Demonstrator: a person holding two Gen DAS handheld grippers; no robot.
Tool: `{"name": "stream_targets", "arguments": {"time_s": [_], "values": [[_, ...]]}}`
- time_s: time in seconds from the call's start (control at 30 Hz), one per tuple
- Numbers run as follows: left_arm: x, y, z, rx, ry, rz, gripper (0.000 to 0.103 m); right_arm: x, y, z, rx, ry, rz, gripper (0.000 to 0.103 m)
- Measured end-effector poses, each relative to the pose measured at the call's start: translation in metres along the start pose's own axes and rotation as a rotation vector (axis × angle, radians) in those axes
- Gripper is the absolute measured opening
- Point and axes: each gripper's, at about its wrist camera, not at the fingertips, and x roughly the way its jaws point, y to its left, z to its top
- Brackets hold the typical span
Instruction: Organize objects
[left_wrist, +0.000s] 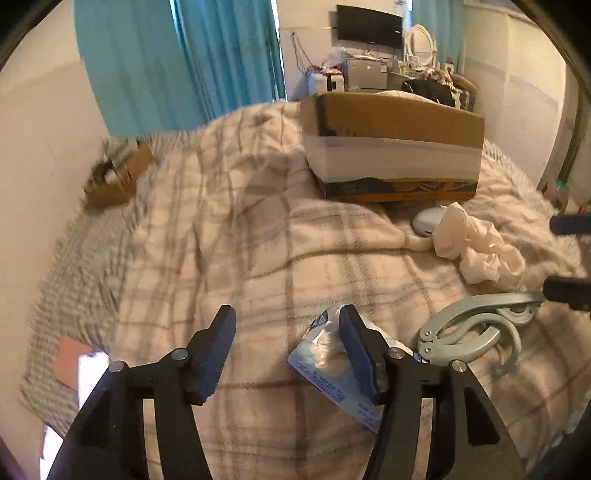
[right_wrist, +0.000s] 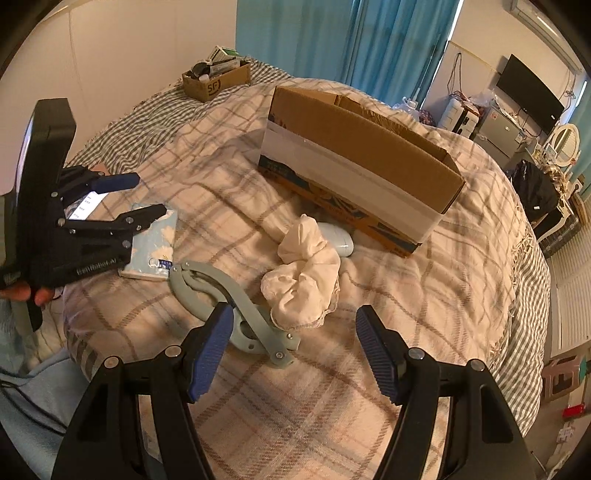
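On a plaid blanket lie a light blue tissue pack (left_wrist: 325, 358) (right_wrist: 153, 240), a grey plastic clamp-like tool (left_wrist: 476, 332) (right_wrist: 229, 295), a crumpled cream cloth (left_wrist: 476, 247) (right_wrist: 306, 277) and a pale blue oval object (left_wrist: 424, 221) (right_wrist: 340, 240). A large open cardboard box (left_wrist: 391, 147) (right_wrist: 362, 166) stands behind them. My left gripper (left_wrist: 288, 354) (right_wrist: 147, 195) is open, its right finger over the tissue pack. My right gripper (right_wrist: 295, 350) is open and empty, just in front of the grey tool and cloth; its fingertips (left_wrist: 569, 223) show at the right edge of the left wrist view.
A small cardboard box (left_wrist: 118, 177) (right_wrist: 216, 79) with small items sits by the wall at the far corner of the bed. Blue curtains (right_wrist: 351, 40) hang behind. A cluttered desk with a monitor (right_wrist: 532, 92) stands beyond the bed's right edge.
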Motion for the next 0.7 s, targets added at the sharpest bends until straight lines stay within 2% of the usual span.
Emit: {"name": "stream_targets", "arguments": {"time_s": [0.07, 0.13, 0.2, 0.27, 0.33, 0.47, 0.63, 0.7], "values": [[0.001, 0.007, -0.001, -0.028, 0.023, -0.034, 0.063, 0.0, 0.0, 0.0, 0.001, 0.001, -0.001, 0.068], [0.002, 0.013, -0.002, -0.048, 0.05, -0.061, 0.076, 0.0, -0.001, 0.0, 0.003, 0.002, -0.003, 0.068], [0.003, 0.017, -0.003, -0.058, 0.069, -0.085, 0.093, -0.001, -0.001, 0.0, 0.0, 0.0, -0.006, 0.069], [0.004, 0.018, -0.006, -0.062, 0.08, -0.132, 0.1, -0.001, -0.001, 0.0, 0.0, -0.002, -0.005, 0.07], [0.007, 0.019, -0.008, -0.075, 0.104, -0.162, 0.1, -0.001, 0.0, 0.001, -0.003, -0.003, -0.007, 0.071], [0.003, 0.025, -0.006, -0.095, 0.114, -0.173, 0.1, -0.001, 0.001, 0.001, -0.006, -0.002, -0.01, 0.071], [-0.017, 0.034, -0.005, -0.095, 0.064, -0.152, 0.1, -0.003, 0.002, 0.002, -0.011, -0.005, -0.015, 0.071], [-0.026, 0.027, -0.003, -0.075, 0.043, -0.168, 0.1, -0.002, 0.002, 0.003, -0.01, -0.007, -0.018, 0.071]]}}
